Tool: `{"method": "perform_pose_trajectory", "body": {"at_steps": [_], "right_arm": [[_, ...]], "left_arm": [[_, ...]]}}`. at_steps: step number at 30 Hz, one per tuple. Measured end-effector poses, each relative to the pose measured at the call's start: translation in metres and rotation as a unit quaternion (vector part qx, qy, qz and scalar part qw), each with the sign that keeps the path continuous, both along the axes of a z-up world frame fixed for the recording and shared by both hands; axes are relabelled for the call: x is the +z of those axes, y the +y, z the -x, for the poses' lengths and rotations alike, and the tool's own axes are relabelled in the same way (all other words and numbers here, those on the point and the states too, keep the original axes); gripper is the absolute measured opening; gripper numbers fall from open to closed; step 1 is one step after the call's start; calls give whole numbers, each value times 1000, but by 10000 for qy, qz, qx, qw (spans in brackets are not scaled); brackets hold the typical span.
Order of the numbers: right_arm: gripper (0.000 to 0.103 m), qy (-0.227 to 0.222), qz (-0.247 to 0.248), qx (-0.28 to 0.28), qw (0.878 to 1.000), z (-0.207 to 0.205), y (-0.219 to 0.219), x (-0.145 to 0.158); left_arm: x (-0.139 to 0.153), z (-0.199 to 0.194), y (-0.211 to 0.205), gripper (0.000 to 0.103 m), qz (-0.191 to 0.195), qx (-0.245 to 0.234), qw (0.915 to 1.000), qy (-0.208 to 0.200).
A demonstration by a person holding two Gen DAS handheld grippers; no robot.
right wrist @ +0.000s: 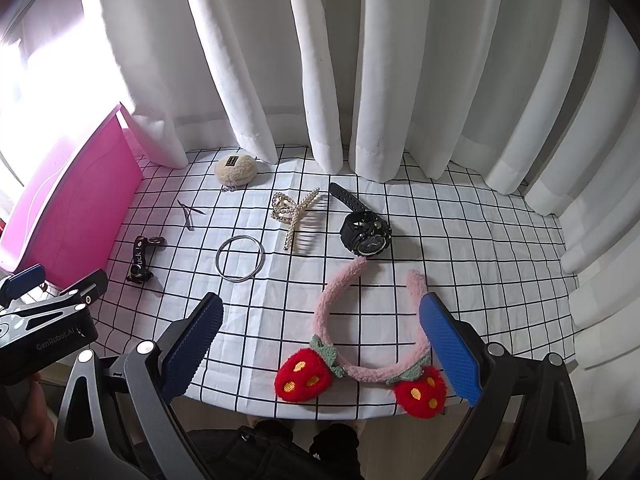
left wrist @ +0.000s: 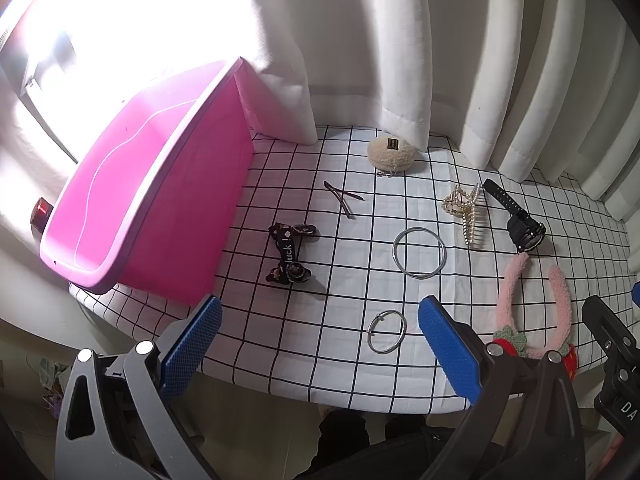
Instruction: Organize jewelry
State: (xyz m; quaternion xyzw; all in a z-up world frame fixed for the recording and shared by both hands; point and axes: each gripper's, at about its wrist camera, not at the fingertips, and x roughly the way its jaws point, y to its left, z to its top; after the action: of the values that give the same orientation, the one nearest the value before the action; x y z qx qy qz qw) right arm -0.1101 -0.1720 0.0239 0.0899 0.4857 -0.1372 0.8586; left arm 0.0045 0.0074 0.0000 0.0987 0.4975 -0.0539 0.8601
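Note:
On the checked cloth lie a small silver bangle (left wrist: 387,332), a large silver ring (left wrist: 419,253) (right wrist: 239,257), a black ribbon clip (left wrist: 289,253) (right wrist: 143,258), two dark hairpins (left wrist: 343,197) (right wrist: 190,212), a pearl claw clip (left wrist: 466,211) (right wrist: 295,214), a black watch (left wrist: 518,217) (right wrist: 363,229), a beige fluffy puff (left wrist: 391,153) (right wrist: 235,170) and a pink strawberry headband (left wrist: 532,312) (right wrist: 360,340). My left gripper (left wrist: 320,340) is open, just before the small bangle. My right gripper (right wrist: 320,340) is open around the headband's near part. The pink bin (left wrist: 132,184) (right wrist: 68,204) stands at the left.
White curtains (right wrist: 360,80) hang along the back and right of the table. The table's front edge (left wrist: 320,394) is close under both grippers. The left gripper's body shows in the right wrist view (right wrist: 44,320). A red object (left wrist: 40,212) lies behind the bin.

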Motion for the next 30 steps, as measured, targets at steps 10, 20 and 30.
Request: {"method": "perform_pose_trajectory", "body": {"at_steps": [10, 20, 30], "right_arm": [[94, 6, -15, -19, 10000, 1, 0, -2], [94, -9, -31, -24, 10000, 2, 2, -2], [94, -28, -37, -10, 10000, 4, 1, 0]], "left_arm": [[-2, -1, -3, 97, 4, -10, 10000, 22], [-3, 6, -6, 97, -15, -14, 10000, 20], [-1, 6, -5, 97, -11, -9, 10000, 37]]}}
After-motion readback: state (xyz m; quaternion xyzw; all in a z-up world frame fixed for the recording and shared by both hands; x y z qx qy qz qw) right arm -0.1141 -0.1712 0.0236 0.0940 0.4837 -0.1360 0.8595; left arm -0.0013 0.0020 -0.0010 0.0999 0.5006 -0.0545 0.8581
